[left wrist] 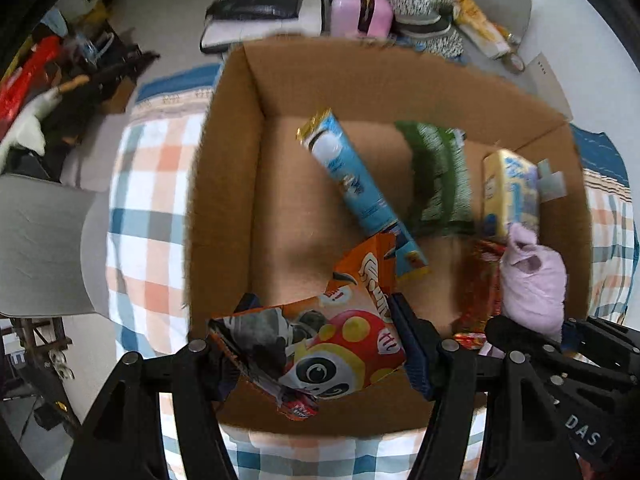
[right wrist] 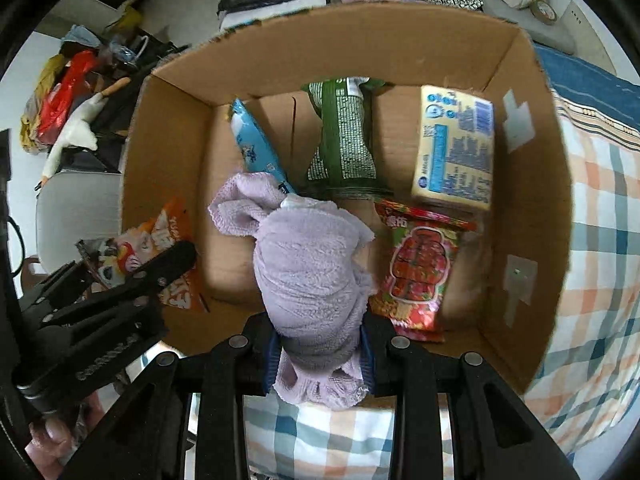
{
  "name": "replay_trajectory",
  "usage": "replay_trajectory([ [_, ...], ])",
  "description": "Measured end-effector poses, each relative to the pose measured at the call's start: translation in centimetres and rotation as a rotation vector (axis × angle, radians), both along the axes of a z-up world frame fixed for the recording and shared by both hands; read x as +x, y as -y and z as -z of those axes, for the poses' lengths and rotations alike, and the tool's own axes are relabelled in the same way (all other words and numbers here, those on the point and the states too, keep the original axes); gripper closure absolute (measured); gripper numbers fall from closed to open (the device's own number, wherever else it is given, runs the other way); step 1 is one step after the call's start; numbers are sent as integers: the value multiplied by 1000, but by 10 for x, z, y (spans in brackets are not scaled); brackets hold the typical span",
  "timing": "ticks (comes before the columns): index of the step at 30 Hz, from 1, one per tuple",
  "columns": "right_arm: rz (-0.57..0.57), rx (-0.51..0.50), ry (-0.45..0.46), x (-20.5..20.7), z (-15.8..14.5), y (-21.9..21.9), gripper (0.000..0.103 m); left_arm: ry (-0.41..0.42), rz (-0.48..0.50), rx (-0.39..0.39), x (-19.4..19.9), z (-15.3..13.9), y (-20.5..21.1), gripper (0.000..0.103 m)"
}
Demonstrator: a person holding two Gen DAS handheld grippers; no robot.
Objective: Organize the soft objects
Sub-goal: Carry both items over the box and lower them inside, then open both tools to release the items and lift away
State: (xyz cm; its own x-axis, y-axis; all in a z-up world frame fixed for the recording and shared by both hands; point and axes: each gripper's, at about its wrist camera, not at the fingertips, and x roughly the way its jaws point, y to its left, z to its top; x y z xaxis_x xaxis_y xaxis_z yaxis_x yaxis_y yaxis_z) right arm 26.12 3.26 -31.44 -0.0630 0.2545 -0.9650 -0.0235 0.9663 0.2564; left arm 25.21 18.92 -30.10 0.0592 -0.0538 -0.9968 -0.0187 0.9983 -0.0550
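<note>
Left wrist view: gripped between the left gripper pads, an orange panda snack bag, held low over the near end of the cardboard box. Beyond it on the box floor, a blue wrapper, a green packet and a yellow pack. To the right, the lilac towel hanging from the other tool. Best released over the bare floor at the box's left, well apart from the blue wrapper, letting the crinkly bag settle flat rather than on edge. Motion blur over most labels; lower bag corner hidden behind the finger.

Right wrist view: pinched in the right gripper, the rolled towel, dangling above the near middle of the box, just beside a red candy bag. Better lowered until it touches the floor before opening, so the roll stays bundled. Towel hides the floor beneath and the blue wrapper's near end; printing on packets unreadable.
</note>
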Motion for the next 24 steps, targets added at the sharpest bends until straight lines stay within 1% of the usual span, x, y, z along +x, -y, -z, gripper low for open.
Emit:
replay_trajectory([
  [5, 7, -24, -14, 9, 18, -9, 68, -44, 10, -4, 8, 19, -2, 38],
  [10, 1, -22, -45, 15, 33, -16, 62, -71, -1, 18, 11, 26, -3, 38],
  [13, 1, -33, -39, 15, 35, -16, 47, -72, -2, 19, 10, 25, -3, 38],
  [15, 3, -29, -34, 13, 34, -13, 39, -64, -2, 20, 11, 22, -1, 36],
  [16, 3, -25, -31, 12, 32, -12, 31, -61, -2, 20, 11, 21, 1, 36],
  [17, 1, -26, -27, 11, 30, -11, 28, -54, -2, 18, 10, 18, 2, 35],
  [18, 2, -28, -22, 10, 27, -9, 28, -49, -3, 15, 9, 16, 2, 32],
  [19, 4, -34, -17, 8, 24, -4, 28, -39, -5, 14, 8, 12, 2, 26],
  [20, 3, -40, -13, 7, 21, -2, 28, -31, -6, 18, 8, 10, 4, 24],
  [21, 2, -46, -7, 7, 18, 1, 28, -18, -9, 24, 7, 5, 4, 18],
  [22, 4, -55, 1, 6, 14, 5, 26, -10, -13, 27, 6, 3, 5, 15],
  [24, 4, -74, 15, 5, 9, 9, 21, 9, -25, 25, 4, -5, 6, 13],
])
